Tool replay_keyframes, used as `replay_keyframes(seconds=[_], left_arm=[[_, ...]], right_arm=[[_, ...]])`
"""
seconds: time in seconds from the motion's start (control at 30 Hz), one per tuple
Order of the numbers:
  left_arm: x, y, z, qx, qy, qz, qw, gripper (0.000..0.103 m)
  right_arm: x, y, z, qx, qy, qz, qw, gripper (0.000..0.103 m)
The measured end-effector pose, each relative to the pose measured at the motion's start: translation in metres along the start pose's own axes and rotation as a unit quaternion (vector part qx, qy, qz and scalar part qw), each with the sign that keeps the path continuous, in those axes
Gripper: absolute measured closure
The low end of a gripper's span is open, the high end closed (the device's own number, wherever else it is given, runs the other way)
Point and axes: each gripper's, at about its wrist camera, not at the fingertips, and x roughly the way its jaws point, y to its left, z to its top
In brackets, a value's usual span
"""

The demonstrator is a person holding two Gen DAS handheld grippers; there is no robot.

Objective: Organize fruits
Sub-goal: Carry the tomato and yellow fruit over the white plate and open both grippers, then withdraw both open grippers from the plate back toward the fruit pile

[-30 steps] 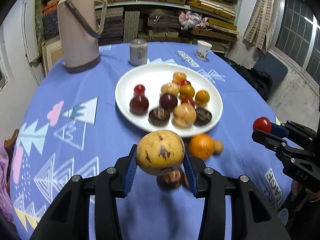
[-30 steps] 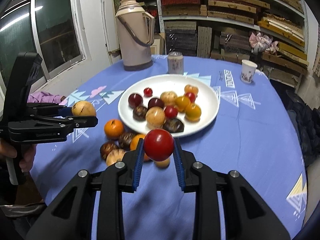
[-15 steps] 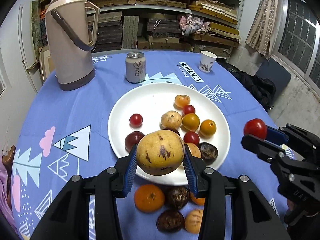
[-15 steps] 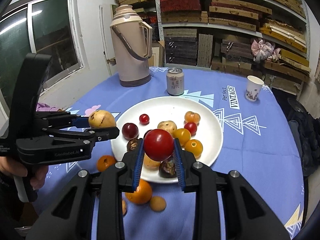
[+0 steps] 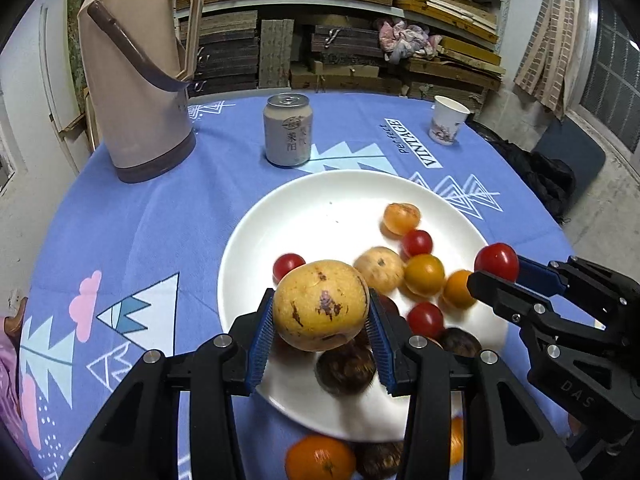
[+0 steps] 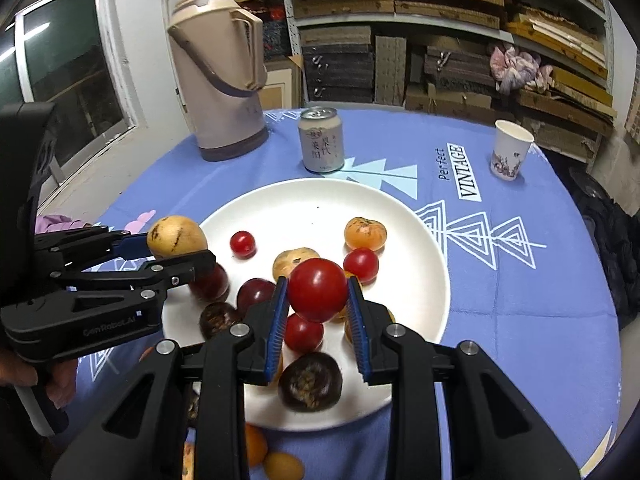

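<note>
The white plate [image 5: 256, 240] stood on the blue patterned tablecloth [image 5: 160, 208] and held a loose cluster of fruit toward its right and near side: an orange tangerine [image 5: 401, 218], small red tomatoes [image 5: 417, 243], a speckled tan fruit [image 5: 379, 269], yellow-orange fruits [image 5: 424, 274] and dark brown ones [image 5: 345, 372]; its far left part was bare. The left gripper [image 5: 321, 322] was clamped on a large yellow speckled fruit [image 5: 321, 305], held above the plate's near edge. The right gripper [image 6: 318, 308] was clamped on a red tomato [image 6: 318, 290], likewise held over the plate. More fruit, including an orange [image 5: 320, 458], lay on the cloth just off the near rim. Beyond the plate stood a drink can [image 5: 288, 130], closed, a beige thermos jug [image 5: 136, 76] and a paper cup [image 5: 447, 121]; the cup's contents could not be determined.
</note>
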Motion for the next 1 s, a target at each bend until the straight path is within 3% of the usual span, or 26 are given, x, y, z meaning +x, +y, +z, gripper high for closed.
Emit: replay_keyframes(seconds=[0.47, 0.53, 0.57, 0.6, 0.67, 0.73, 0.83, 1.0], left_arm=[[0.022, 0.004, 0.01, 0.002, 0.006, 0.015, 0.9999, 0.059], [0.026, 0.0, 0.014, 0.005, 0.008, 0.015, 0.9998, 0.059], [0.027, -0.002, 0.015, 0.006, 0.007, 0.013, 0.9999, 0.058], [0.028, -0.002, 0.017, 0.003, 0.007, 0.021, 0.9998, 0.056], [0.024, 0.0, 0.017, 0.001, -0.004, 0.031, 0.9995, 0.041], [0.015, 0.001, 0.014, 0.003, -0.022, 0.031, 0.9993, 0.033], [0.007, 0.0, 0.009, 0.007, -0.028, 0.037, 0.9989, 0.033], [-0.006, 0.008, -0.012, -0.009, -0.026, 0.032, 0.9991, 0.024]], right_arm=[[0.032, -0.006, 0.012, 0.012, 0.018, -0.016, 1.0, 0.074], [0.035, -0.007, 0.014, 0.014, 0.014, -0.023, 1.0, 0.061], [0.035, -0.008, 0.016, 0.02, 0.011, -0.024, 0.999, 0.049], [0.035, -0.011, 0.016, 0.036, 0.006, -0.026, 0.999, 0.048], [0.032, -0.016, 0.015, 0.049, 0.004, -0.014, 0.999, 0.047], [0.026, -0.018, 0.011, 0.049, -0.001, -0.013, 0.999, 0.042], [0.014, -0.022, 0.003, 0.06, -0.011, -0.012, 0.998, 0.039], [-0.017, -0.02, -0.017, 0.061, -0.041, -0.01, 0.997, 0.019]])
